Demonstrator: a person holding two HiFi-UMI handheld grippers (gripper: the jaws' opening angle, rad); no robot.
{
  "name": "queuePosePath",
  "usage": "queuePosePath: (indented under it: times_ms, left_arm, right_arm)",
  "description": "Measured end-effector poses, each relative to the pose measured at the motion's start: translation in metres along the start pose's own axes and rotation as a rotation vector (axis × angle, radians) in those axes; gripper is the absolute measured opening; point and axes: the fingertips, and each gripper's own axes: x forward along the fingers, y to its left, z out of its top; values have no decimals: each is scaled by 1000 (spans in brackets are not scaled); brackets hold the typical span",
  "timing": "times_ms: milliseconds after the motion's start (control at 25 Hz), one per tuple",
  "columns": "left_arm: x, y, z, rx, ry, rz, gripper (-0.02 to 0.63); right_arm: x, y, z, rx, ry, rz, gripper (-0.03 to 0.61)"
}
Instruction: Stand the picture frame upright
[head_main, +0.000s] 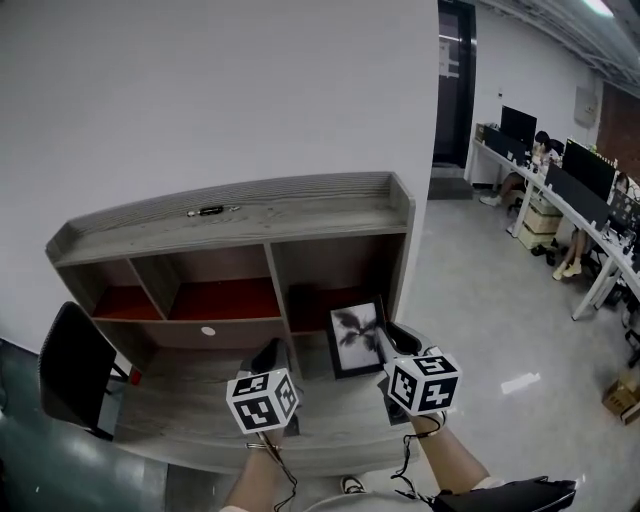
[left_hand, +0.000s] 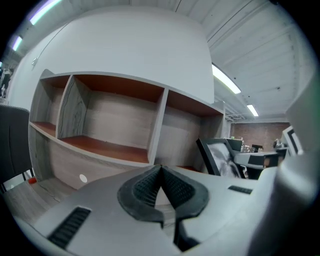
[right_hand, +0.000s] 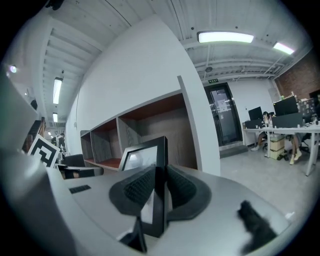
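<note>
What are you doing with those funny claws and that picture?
A person holds a claw tool in each hand at a grey shelf unit. The right claw is pinching the edge of the black picture frame, which stands a bit tilted near the shelf's right end. The left claw is shut with nothing in it and hovers beside.
</note>
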Motion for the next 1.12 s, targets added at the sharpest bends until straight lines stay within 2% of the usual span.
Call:
queuePosePath:
  times_ms: [520, 1120]
  left_arm:
    - [2, -11, 68, 39, -90, -38, 12]
    - [-3, -17, 139, 98, -189, -59, 12]
  right_arm:
    - [-9, 0, 75, -23, -152, -32, 86]
    - [-7, 13, 141, -63, -286, -18, 86]
